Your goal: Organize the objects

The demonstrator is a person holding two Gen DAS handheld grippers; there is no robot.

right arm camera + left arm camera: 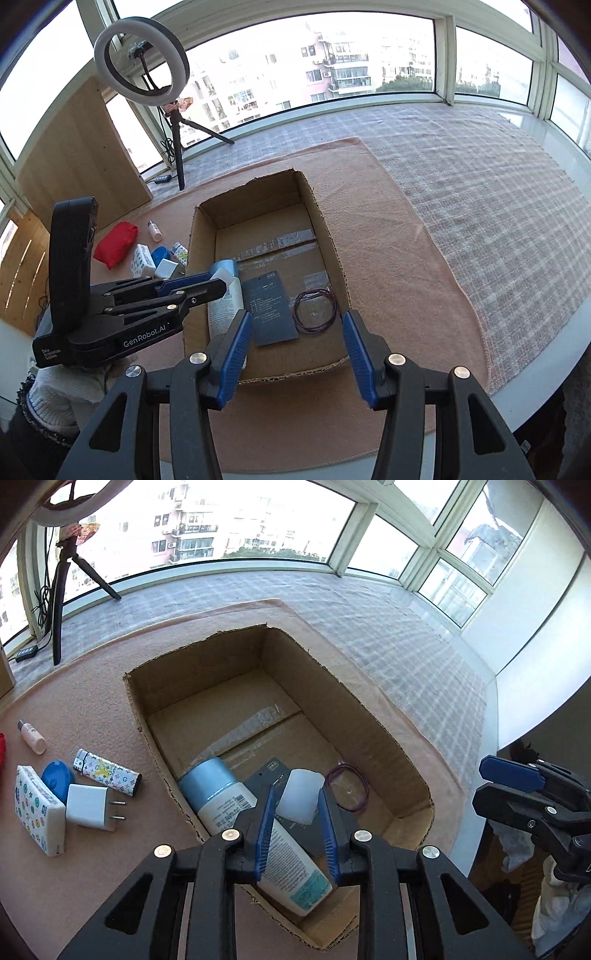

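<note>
The left hand-held gripper [297, 805] clamps a small white cup [300, 794] above the open cardboard box [373, 716]; a blue-capped bottle [236, 808], a dark card [271, 306] and a purple cord loop [314, 306] lie inside; the right hand-held gripper [297, 354] hangs empty, jaws apart, over the box's near edge; a charger [92, 806] and lighter [107, 772] rest on the tabletop [92, 686] beside the box.

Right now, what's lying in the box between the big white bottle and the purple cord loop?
A dark flat card lies on the box floor between the bottle and the cord loop, clearest in the right wrist view.
</note>
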